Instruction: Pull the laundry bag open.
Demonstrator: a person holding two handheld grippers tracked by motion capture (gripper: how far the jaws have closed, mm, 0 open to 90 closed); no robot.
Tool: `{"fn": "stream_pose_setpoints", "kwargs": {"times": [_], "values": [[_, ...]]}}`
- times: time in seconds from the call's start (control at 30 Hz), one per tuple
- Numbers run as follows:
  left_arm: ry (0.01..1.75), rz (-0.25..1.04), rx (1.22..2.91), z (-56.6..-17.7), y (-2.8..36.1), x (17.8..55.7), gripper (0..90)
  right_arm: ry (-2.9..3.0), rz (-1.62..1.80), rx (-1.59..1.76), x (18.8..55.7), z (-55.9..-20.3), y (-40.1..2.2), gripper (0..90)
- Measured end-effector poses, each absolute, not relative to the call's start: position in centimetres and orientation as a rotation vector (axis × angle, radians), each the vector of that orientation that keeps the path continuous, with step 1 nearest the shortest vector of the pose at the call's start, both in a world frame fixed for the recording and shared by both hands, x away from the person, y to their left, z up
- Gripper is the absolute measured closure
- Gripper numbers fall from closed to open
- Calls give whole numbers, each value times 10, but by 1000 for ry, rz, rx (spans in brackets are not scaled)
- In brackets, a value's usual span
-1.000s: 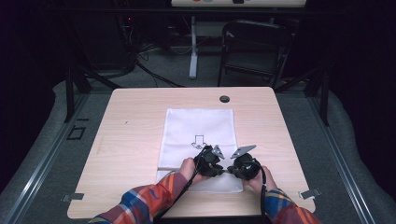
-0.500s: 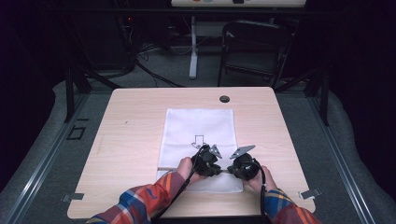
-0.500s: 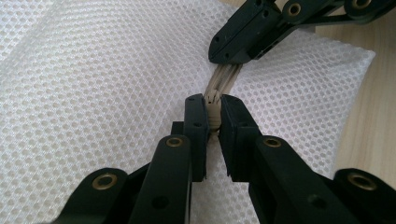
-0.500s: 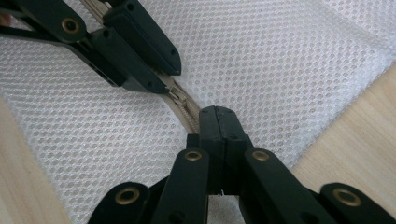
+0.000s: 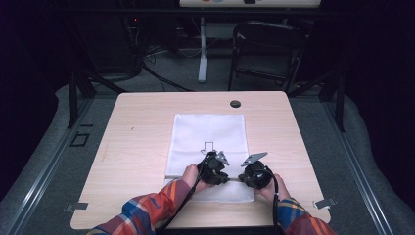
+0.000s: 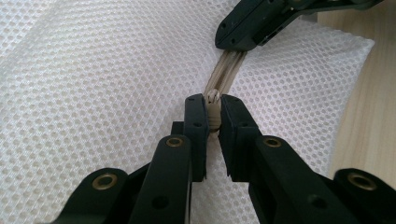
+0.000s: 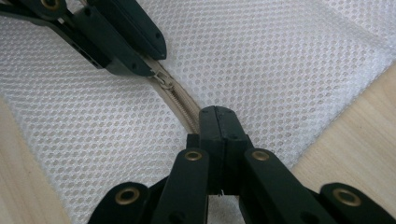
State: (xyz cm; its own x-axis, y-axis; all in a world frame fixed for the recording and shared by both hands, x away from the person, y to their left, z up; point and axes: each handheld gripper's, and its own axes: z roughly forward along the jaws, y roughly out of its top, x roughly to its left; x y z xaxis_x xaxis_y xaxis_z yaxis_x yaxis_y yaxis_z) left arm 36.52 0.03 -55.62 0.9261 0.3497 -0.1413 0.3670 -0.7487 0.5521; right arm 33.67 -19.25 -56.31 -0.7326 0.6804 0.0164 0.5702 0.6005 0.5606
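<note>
Bright, evenly lit table (image 5: 142, 142) amid dark surroundings; sharp close-ups.

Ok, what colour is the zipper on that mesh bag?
Beige, against the white mesh bag; the zipper shows best in the right gripper view.

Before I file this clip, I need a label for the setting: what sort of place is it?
Probably a lab or recording studio rather than a home. A lone wooden table stands amid dark surroundings, cables trail over the grey floor behind it, and a black chair stands beyond. On the table lies a white mesh bag.
</note>
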Motion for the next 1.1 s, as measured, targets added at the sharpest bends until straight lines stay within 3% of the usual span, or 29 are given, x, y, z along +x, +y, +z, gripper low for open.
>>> {"fn": "stream_pose_setpoints", "kwargs": {"times": [1.1], "values": [[551,-61,2492,-553,28,363,813,2635,806,1030,338,-563,-193,900]]}}
